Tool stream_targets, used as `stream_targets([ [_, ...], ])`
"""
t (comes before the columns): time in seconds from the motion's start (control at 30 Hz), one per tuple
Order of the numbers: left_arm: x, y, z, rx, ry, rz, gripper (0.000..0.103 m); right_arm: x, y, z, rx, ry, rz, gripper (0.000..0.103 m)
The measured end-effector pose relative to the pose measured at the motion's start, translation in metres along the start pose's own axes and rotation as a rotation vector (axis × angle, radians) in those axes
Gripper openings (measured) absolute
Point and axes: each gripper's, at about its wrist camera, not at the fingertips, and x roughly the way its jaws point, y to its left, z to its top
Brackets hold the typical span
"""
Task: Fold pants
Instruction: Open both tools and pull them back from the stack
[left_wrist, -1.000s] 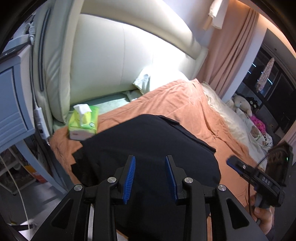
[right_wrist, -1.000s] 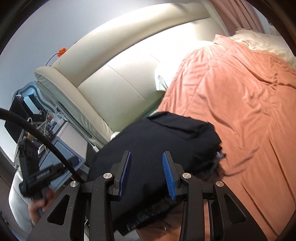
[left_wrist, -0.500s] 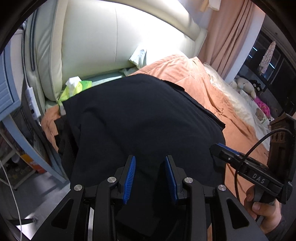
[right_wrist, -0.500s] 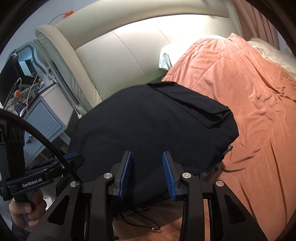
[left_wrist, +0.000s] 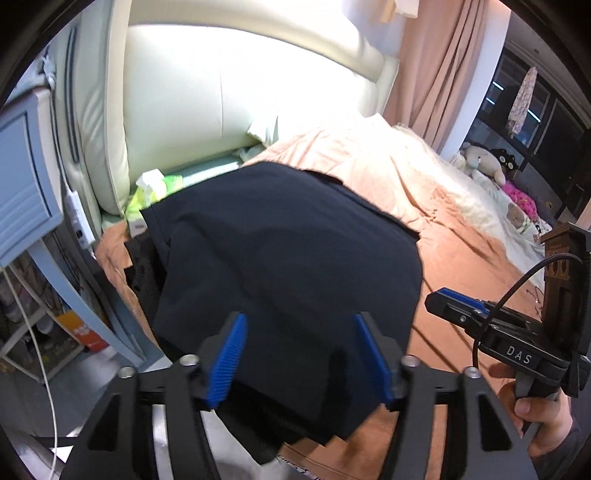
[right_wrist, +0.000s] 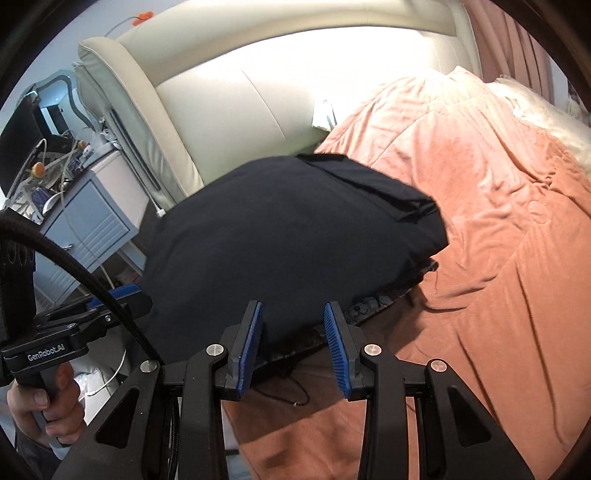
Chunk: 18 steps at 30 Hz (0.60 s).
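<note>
The black pants (left_wrist: 280, 266) lie folded in a thick stack on the orange blanket (left_wrist: 454, 266) at the bed's near corner; they also show in the right wrist view (right_wrist: 288, 229). My left gripper (left_wrist: 301, 354) is open wide, its blue pads just over the stack's near edge, holding nothing. My right gripper (right_wrist: 293, 332) is open and empty, hovering at the stack's near edge. Each gripper appears in the other's view, the right one (left_wrist: 495, 332) beside the stack's right, the left one (right_wrist: 74, 325) at its left.
A cream padded headboard (left_wrist: 221, 92) stands behind the pants. A green tissue pack (left_wrist: 155, 188) lies by it. A blue-grey nightstand (right_wrist: 85, 206) with cables stands left of the bed. Stuffed toys (left_wrist: 484, 162) and a pink curtain (left_wrist: 436, 74) are at the far right.
Both grippers came closer to the pants, then drew back slightly. The left jaws have opened wider. The pants stay in their folded stack.
</note>
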Motion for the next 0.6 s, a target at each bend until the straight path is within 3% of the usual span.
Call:
stream_targets([
  [0.03, -0.005, -0.003, -0.001, 0.004, -0.006, 0.005, 0.065, -0.007, 0.001, -0.001, -0.001, -0.010, -0.008, 0.049],
  [0.07, -0.011, -0.007, -0.002, 0.010, -0.011, 0.008, 0.066, -0.015, 0.002, -0.002, -0.002, -0.021, -0.015, 0.056],
  [0.1, -0.015, -0.009, -0.003, 0.011, -0.013, 0.007, 0.066, -0.027, 0.002, -0.006, -0.006, -0.042, -0.026, 0.072],
  [0.13, -0.020, -0.011, -0.005, 0.010, -0.014, 0.008, 0.069, -0.034, 0.003, -0.009, -0.011, -0.056, -0.037, 0.079],
  [0.2, -0.028, -0.016, -0.008, 0.008, -0.018, 0.015, 0.078, -0.050, 0.003, -0.015, -0.016, -0.074, -0.064, 0.080],
  [0.27, -0.040, -0.023, -0.012, 0.019, -0.032, 0.028, 0.093, -0.066, 0.001, -0.020, -0.003, -0.071, -0.079, 0.088],
  [0.33, -0.052, -0.032, -0.018, 0.038, -0.050, 0.046, 0.101, -0.081, 0.000, -0.028, 0.000, -0.070, -0.091, 0.100],
  [0.6, -0.091, -0.068, -0.041, 0.076, -0.074, 0.075, 0.102, -0.155, -0.008, -0.056, 0.008, -0.094, -0.127, 0.103],
])
